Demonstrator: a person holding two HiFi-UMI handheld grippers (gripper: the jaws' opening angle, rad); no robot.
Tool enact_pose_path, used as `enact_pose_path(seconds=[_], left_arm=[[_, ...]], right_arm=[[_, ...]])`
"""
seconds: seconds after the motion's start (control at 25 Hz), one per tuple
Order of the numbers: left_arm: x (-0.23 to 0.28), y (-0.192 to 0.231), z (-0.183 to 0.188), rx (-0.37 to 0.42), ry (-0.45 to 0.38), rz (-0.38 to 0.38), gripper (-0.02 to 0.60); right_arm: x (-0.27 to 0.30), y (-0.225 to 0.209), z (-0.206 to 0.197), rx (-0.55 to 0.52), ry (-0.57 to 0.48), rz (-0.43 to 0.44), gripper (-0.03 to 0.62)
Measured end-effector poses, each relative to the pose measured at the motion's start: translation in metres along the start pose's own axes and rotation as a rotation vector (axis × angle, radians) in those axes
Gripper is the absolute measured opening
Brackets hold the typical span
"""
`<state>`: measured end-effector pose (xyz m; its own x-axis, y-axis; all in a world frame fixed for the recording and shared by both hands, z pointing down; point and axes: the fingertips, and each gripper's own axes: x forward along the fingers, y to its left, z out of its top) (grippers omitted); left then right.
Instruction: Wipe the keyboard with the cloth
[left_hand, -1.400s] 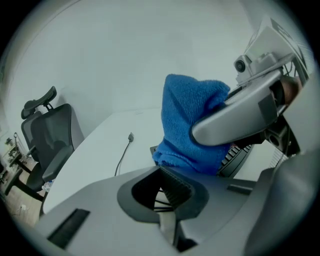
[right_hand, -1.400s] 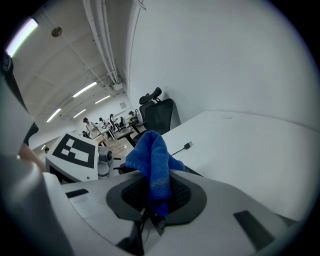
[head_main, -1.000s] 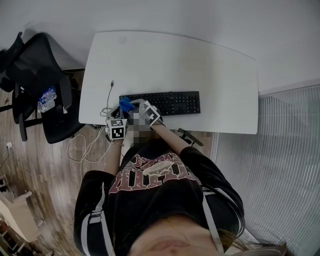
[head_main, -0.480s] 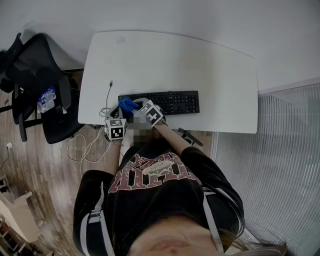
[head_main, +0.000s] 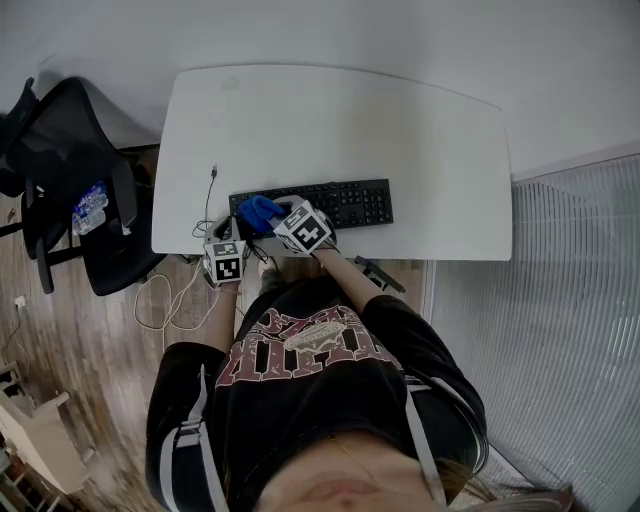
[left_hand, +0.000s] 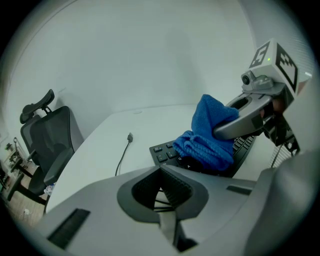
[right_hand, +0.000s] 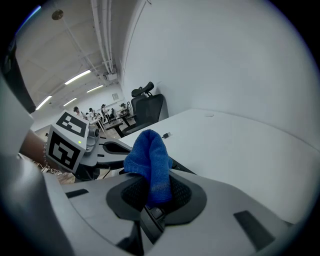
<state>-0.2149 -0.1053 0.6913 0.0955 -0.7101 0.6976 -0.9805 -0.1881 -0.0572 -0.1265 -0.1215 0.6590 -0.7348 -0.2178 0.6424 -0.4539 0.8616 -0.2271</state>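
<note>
Right tongs (head_main: 280, 218): closed on the blue cloth (head_main: 258, 212). In the right gripper view the cloth (right_hand: 149, 160) stands up between the two ribbed pads (right_hand: 131, 192), pinched at its lower part, with a rounded fold rising above the tongs (right_hand: 150, 192). The left gripper view shows these tongs (left_hand: 245, 117) coming in from the right, with the cloth (left_hand: 210, 135) hanging below them and bunched on the left end of the black keyboard (left_hand: 162, 151). The cloth is touching the keys there.

Left tongs (head_main: 224, 250): the pads are drawn close together, and I see nothing gripped between them (left_hand: 160, 192). They sit at the near left edge of the white surface (head_main: 350, 130), just beside the keyboard's left end and apart from the cloth.

The keyboard (head_main: 340, 203) lies along the near edge of the surface, left of centre. A loose cable (head_main: 210, 195) lies just left of it, its plug end pointing far. A black chair (head_main: 70, 150) stands off the left side.
</note>
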Motion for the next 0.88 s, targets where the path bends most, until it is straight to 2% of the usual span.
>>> enact_pose_path(seconds=[0.88], left_arm=[[-0.001, -0.003, -0.001, -0.01, 0.018, 0.022, 0.035]], right_arm=[[-0.042, -0.045, -0.031, 0.073, 0.002, -0.097, 0.064]])
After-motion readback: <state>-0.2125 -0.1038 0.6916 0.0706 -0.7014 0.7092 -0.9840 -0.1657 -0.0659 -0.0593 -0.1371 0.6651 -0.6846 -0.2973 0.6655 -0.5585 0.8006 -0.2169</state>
